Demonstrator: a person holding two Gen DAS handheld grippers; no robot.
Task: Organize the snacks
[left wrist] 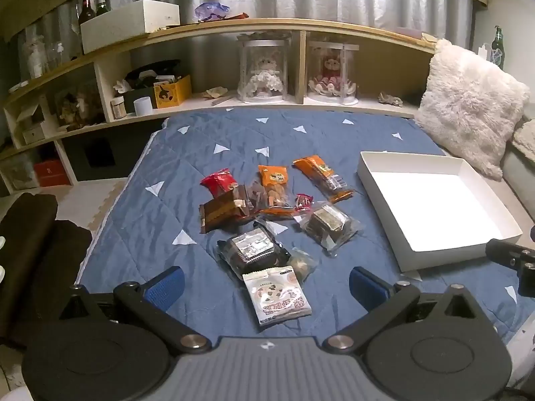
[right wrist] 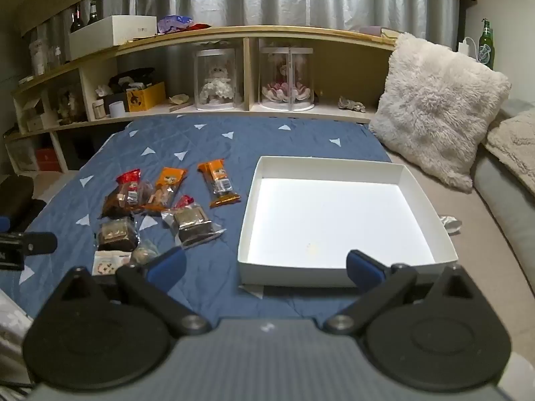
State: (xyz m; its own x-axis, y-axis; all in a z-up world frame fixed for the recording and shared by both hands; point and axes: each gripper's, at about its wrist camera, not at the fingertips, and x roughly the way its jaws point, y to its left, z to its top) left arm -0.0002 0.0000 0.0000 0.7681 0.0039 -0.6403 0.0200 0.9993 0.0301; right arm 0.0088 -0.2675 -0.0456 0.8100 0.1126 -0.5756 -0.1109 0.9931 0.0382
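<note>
— On the blue quilt [left wrist: 140, 220], what is laid out?

— A loose cluster of snack packets, left of a white tray [right wrist: 404, 173] that holds no snacks. Farthest are a red packet [left wrist: 219, 180] and two orange packets [left wrist: 274, 183] [left wrist: 322, 175]; a brown packet [left wrist: 222, 212] lies just in front of the red one.

— And nearer?

— A clear-wrapped dark block [left wrist: 329, 225], a dark foil-topped packet [left wrist: 252, 250], and nearest, a white packet with a round cookie print [left wrist: 279, 295], its far edge tucked under the dark one.

— How do the grippers stand?

— The left gripper [left wrist: 266, 284] hovers over the near edge of the cluster, jaws spread wide, nothing between them; the white cookie packet sits in the gap below. The right gripper [right wrist: 266, 265] hangs before the tray's near wall, also spread wide and holding nothing.

— Behind all that?

— A wooden shelf [right wrist: 301, 33] along the far side, with two dolls in clear cases [right wrist: 219, 80] [right wrist: 287, 78], and a fluffy white cushion [right wrist: 438, 107] at far right.
</note>
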